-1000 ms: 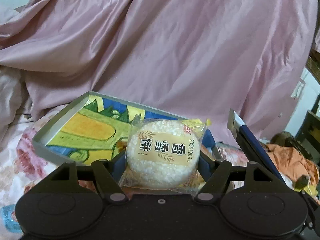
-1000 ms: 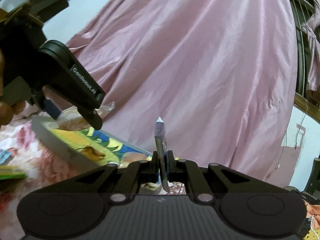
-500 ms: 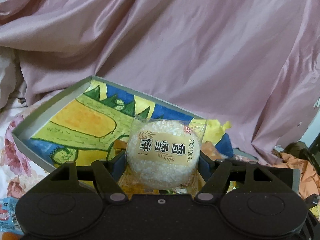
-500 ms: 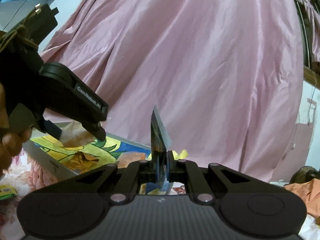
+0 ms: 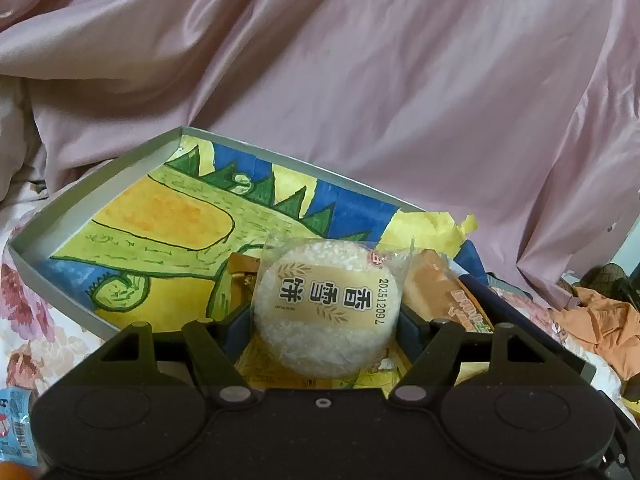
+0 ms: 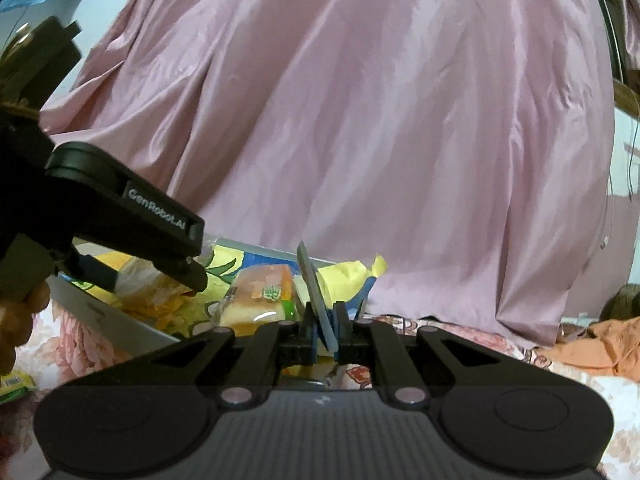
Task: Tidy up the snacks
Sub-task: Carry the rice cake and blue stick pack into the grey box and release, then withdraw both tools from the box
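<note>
Left hand-held gripper [image 5: 326, 320] clamped on wrapped rice cake [image 5: 327, 308], held above box [image 5: 100, 184] near its right corner. Right hand-held gripper [image 6: 322, 320] pinched shut on box wall. Best lowered beside orange snack [image 5: 438, 294], then released gently.

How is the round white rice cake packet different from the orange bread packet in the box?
The round white rice cake packet is clamped between the left gripper fingers, held above the grey box; the orange bread packet lies inside it. The rice cake is disc-shaped, the bread blockier. Both have clear wrappers.
</note>
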`<state>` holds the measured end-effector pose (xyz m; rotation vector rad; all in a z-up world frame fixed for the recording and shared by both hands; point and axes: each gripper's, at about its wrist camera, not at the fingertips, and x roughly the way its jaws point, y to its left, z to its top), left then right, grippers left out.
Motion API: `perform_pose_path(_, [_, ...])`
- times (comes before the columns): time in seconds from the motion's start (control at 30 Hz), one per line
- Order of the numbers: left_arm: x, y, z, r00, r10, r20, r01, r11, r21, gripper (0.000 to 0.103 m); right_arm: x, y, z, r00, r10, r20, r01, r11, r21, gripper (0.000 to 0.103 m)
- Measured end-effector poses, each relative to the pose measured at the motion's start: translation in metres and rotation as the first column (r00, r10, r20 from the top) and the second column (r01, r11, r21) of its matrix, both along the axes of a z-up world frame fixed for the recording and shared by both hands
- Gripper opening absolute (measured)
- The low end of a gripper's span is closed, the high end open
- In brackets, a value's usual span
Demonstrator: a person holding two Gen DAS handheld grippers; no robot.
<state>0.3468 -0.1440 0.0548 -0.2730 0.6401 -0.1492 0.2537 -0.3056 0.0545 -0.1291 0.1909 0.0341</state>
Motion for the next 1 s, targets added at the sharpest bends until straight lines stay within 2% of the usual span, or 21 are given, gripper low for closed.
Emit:
perform_pose_path(0.13, [-0.002, -0.001, 0.0, 1.0, -0.001, -0.006, 0.001, 1.0, -0.002, 0.078, 0.001, -0.002, -0.001, 1.0, -0.001, -0.015, 0.001, 1.0, 0.024, 0.013])
perform_pose_path(0.23, [-0.003, -0.001, 0.001, 1.0, 0.003, -0.012, -0.003, 1.0, -0.009, 0.082, 0.001, -0.005, 0.0, 1.0, -0.005, -0.014, 0.006, 0.999, 0.034, 0.031])
perform_pose_path(0.3, [-0.005, -0.001, 0.002, 1.0, 0.007, -0.011, -0.007, 1.0, -0.011, 0.083, 0.0, -0.007, 0.003, 1.0, -0.006, -0.007, 0.006, 0.999, 0.041, 0.049])
perform_pose_path(0.4, [-0.01, -0.001, 0.005, 1.0, 0.01, 0.001, -0.01, 1.0, -0.01, 0.086, -0.003, -0.007, 0.006, 1.0, -0.009, 0.005, 0.008, 0.999, 0.048, 0.061])
perform_pose_path(0.53, [-0.021, 0.001, 0.013, 0.999, 0.015, 0.029, -0.015, 1.0, -0.008, 0.096, -0.009, -0.006, 0.013, 1.0, -0.004, 0.029, 0.003, 0.998, 0.057, 0.078])
perform_pose_path(0.6, [-0.027, 0.003, 0.019, 0.999, 0.015, 0.046, -0.015, 1.0, -0.01, 0.096, -0.014, -0.005, 0.019, 0.999, -0.005, 0.047, 0.002, 0.998, 0.06, 0.086])
perform_pose_path(0.8, [-0.051, 0.012, 0.036, 0.994, 0.022, 0.102, -0.02, 1.0, -0.021, 0.102, -0.034, -0.006, 0.035, 0.994, -0.013, 0.105, 0.003, 0.996, 0.091, 0.101])
perform_pose_path(1.0, [-0.082, 0.025, 0.047, 0.988, 0.034, 0.148, -0.03, 0.999, -0.027, 0.102, -0.063, -0.008, 0.05, 0.989, -0.008, 0.149, -0.012, 0.991, 0.135, 0.103])
